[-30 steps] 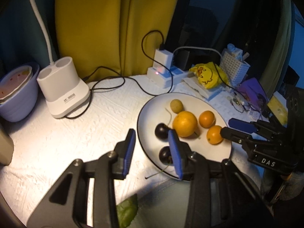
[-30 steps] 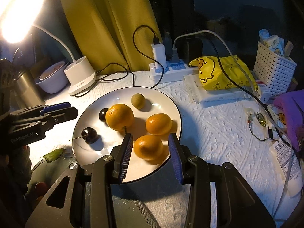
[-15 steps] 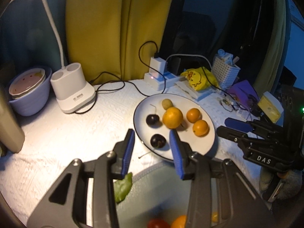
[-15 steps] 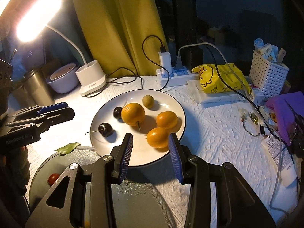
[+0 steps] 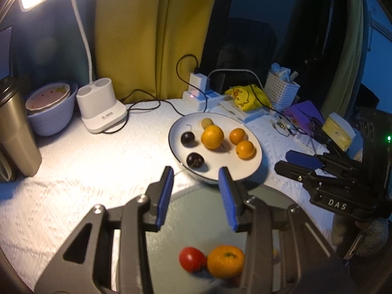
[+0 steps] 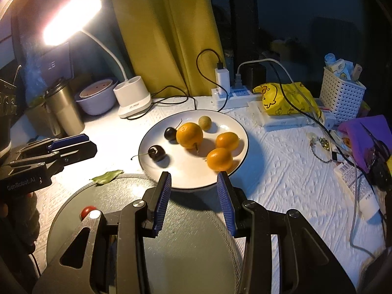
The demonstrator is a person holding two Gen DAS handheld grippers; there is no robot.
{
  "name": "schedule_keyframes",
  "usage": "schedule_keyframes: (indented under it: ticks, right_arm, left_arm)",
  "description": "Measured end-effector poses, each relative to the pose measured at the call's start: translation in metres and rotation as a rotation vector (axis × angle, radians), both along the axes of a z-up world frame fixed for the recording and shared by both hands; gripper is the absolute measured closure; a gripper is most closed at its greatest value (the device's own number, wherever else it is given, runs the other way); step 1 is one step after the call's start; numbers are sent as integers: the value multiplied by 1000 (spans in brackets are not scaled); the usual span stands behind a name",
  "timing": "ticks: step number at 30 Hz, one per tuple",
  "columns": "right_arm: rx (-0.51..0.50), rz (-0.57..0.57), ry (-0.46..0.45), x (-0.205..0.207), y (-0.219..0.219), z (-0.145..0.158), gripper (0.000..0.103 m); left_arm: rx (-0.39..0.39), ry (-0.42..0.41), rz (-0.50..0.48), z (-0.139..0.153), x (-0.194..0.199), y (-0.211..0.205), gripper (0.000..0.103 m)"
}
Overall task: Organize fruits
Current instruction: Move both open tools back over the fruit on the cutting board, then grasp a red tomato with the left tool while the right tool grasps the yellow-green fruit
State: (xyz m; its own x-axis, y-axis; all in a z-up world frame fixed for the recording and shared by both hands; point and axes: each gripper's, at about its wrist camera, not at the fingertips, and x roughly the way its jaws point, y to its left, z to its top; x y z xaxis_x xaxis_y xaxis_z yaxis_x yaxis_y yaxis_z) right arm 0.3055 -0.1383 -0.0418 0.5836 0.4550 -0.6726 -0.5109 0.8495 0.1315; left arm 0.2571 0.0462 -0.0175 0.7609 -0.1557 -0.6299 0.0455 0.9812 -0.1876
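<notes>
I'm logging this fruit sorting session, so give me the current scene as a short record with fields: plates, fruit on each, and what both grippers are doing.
white plate: one large orange, two small oranges, two dark cherries, one small greenish-brown fruit
grey plate: nearer the cameras, holds a red fruit and an orange fruit
leaf: on the cloth at the grey plate's far left rim
left gripper: open, empty, above the grey plate
right gripper: open, empty, near the white plate's front edge
lamp: lit
</notes>
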Motion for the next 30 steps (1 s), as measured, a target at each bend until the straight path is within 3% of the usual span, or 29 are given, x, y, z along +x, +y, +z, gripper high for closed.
schedule_keyframes:
  ticks: [30]
  right_arm:
    - [2, 80, 41, -72, 5, -21, 62]
  left_arm:
    - [-44, 25, 18, -25, -75, -25, 63]
